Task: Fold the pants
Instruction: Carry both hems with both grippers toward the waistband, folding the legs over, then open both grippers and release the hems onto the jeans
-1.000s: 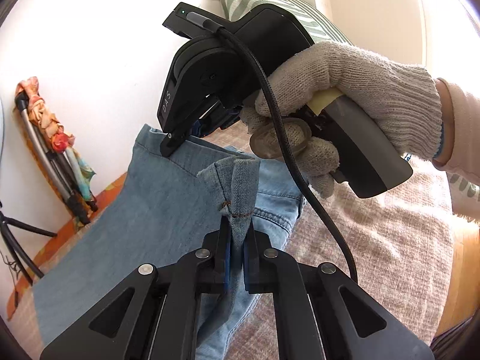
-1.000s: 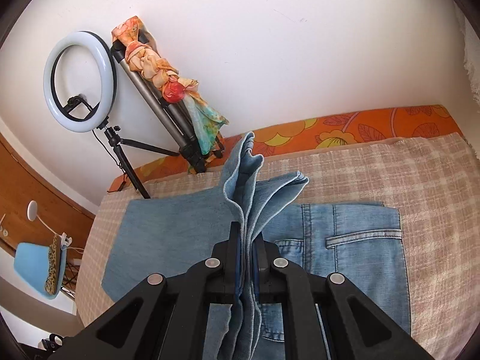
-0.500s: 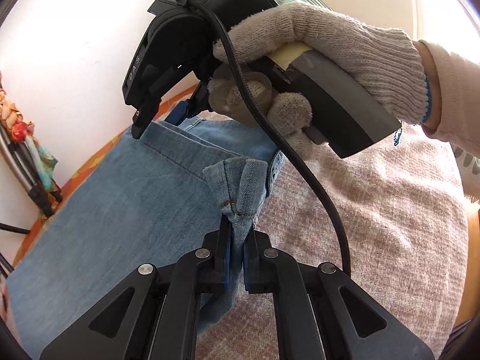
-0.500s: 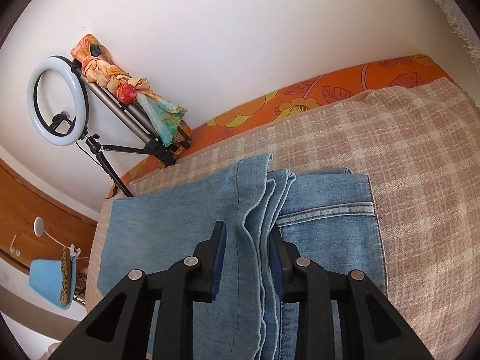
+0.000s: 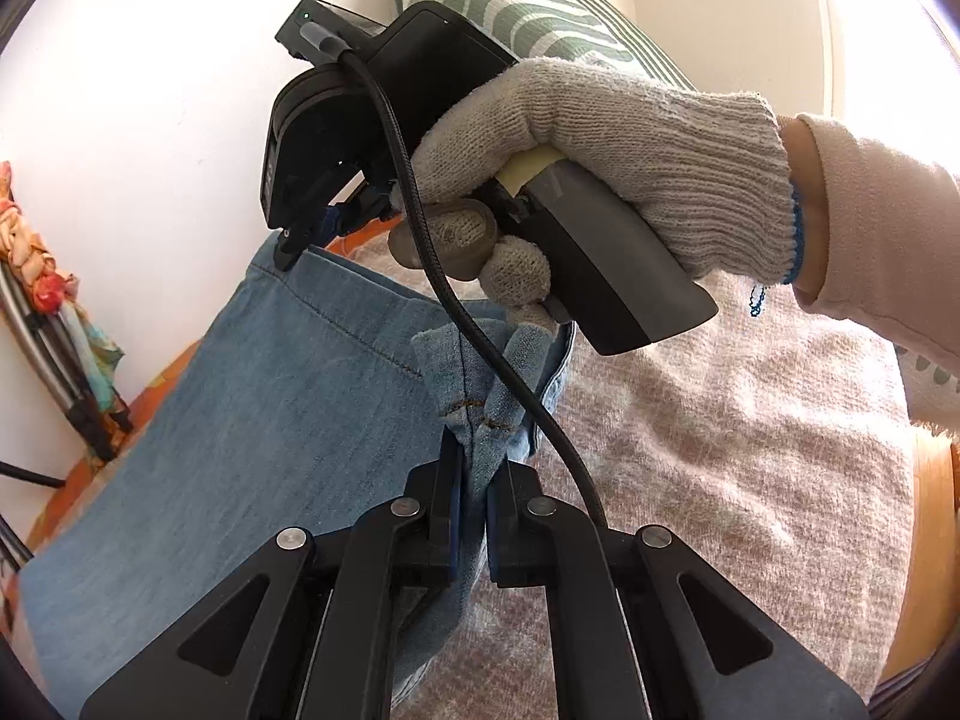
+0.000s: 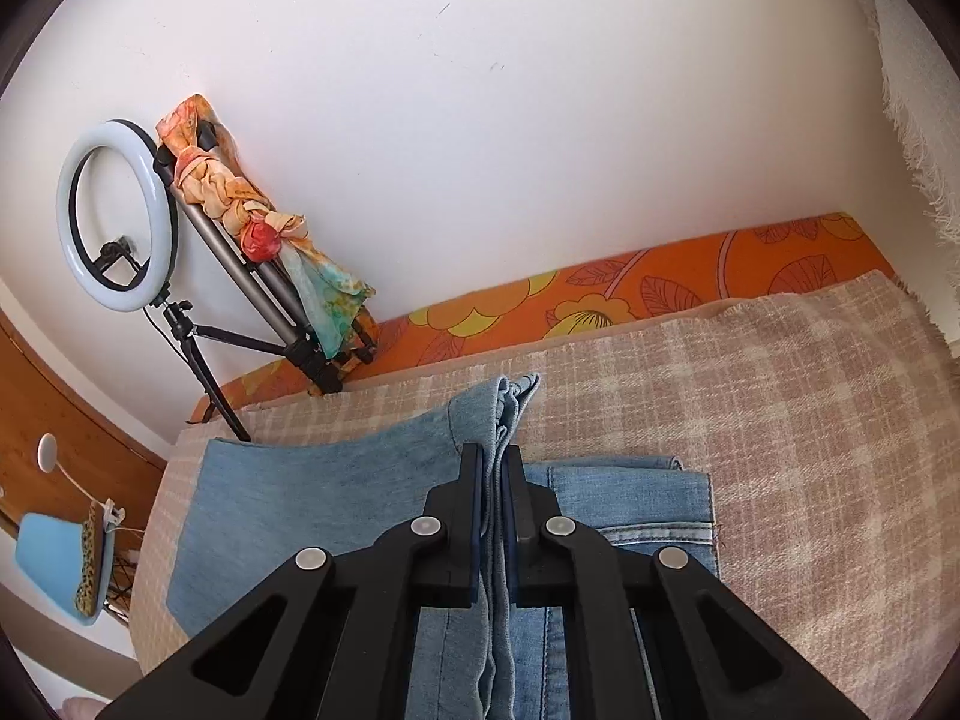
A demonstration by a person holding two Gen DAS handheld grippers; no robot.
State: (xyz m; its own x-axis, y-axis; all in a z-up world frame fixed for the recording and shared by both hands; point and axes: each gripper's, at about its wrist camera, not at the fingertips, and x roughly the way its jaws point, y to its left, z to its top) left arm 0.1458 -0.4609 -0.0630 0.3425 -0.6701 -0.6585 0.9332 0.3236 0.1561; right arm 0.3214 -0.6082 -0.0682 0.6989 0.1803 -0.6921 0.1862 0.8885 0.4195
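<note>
Light blue denim pants [image 5: 240,420] lie folded on a beige checked blanket [image 5: 720,450]. My left gripper [image 5: 474,468] is shut on a bunched hem corner of the pants, held just above the blanket. A gloved hand [image 5: 600,144] holds my right gripper [image 5: 300,240] at the far edge of the same folded leg. In the right wrist view the right gripper [image 6: 497,462] has its jaws closing tight on several stacked hem layers of the pants [image 6: 312,492], and the waist part with a seam lies below to the right.
A white wall runs close behind the bed, with an orange flowered sheet [image 6: 600,294] along it. A ring light [image 6: 117,216] and a tripod draped with a scarf [image 6: 258,234] stand at the left. A striped cushion [image 5: 528,6] sits at the back.
The right gripper stood open around the hem layers half a second ago and is now clamped on them again. The left gripper stayed shut on its corner while both hands shifted slightly.
</note>
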